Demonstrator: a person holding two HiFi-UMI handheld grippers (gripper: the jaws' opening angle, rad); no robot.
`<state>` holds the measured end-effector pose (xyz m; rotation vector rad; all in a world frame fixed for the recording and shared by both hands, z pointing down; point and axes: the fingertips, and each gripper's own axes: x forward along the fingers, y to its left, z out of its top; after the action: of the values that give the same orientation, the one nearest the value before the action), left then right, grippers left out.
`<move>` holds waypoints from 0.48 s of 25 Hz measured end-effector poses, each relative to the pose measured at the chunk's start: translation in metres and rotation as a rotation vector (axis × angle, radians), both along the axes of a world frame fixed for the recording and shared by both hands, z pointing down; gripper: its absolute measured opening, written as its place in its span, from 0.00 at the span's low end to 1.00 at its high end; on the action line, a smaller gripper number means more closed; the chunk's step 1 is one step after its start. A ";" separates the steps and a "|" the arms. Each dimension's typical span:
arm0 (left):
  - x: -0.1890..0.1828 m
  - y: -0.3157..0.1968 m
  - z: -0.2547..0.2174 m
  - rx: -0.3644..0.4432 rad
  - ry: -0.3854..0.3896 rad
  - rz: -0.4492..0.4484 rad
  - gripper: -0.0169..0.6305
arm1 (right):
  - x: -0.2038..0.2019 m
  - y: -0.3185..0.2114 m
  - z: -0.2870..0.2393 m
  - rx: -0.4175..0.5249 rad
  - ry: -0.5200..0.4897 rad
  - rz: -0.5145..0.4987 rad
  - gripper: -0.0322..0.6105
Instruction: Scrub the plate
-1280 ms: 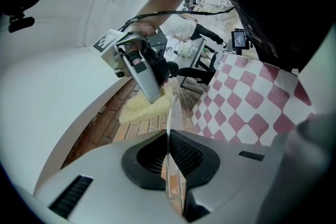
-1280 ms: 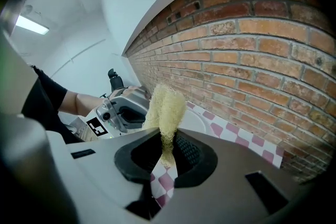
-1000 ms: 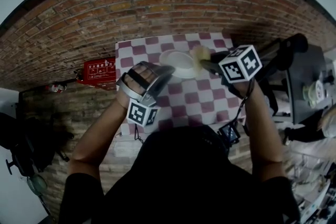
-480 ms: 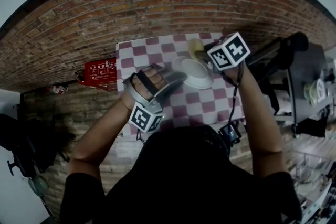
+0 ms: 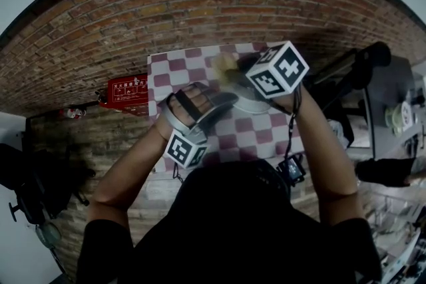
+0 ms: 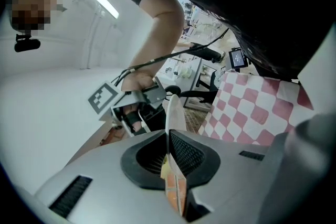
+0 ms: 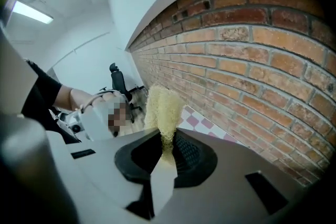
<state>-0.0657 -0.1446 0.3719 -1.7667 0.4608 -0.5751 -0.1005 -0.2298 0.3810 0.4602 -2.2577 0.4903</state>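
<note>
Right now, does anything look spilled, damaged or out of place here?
Nothing stands out. The left gripper is shut on the rim of the white plate, and the right gripper is shut on the yellow scrubber. The checked tablecloth shows no spill, and I can make out no chip or crack.

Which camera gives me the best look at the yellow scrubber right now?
The right gripper view: the yellow scrubber sits close and sharp, clamped in the jaws. The head view shows only a blurred yellow patch; the left gripper view doesn't show it.
</note>
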 end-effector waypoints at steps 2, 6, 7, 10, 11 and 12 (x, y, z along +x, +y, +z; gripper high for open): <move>-0.004 -0.004 -0.003 -0.008 0.009 -0.008 0.06 | -0.006 0.011 -0.013 0.000 -0.035 -0.017 0.12; -0.015 -0.015 0.004 -0.003 0.006 -0.058 0.06 | -0.005 0.028 -0.030 -0.002 -0.081 -0.022 0.12; -0.018 -0.017 0.005 -0.003 0.003 -0.068 0.06 | -0.002 0.031 -0.032 -0.006 -0.092 -0.014 0.12; -0.024 -0.022 0.004 -0.005 -0.001 -0.081 0.06 | 0.007 0.038 -0.037 -0.016 -0.132 0.020 0.12; -0.025 -0.023 0.005 0.000 -0.002 -0.085 0.06 | 0.010 0.039 -0.037 -0.019 -0.144 0.033 0.12; -0.026 -0.025 0.006 0.003 -0.003 -0.089 0.06 | 0.013 0.040 -0.037 -0.023 -0.154 0.045 0.12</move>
<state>-0.0917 -0.1694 0.3775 -1.7494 0.5403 -0.6393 -0.0870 -0.1896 0.3439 0.4762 -2.3901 0.5924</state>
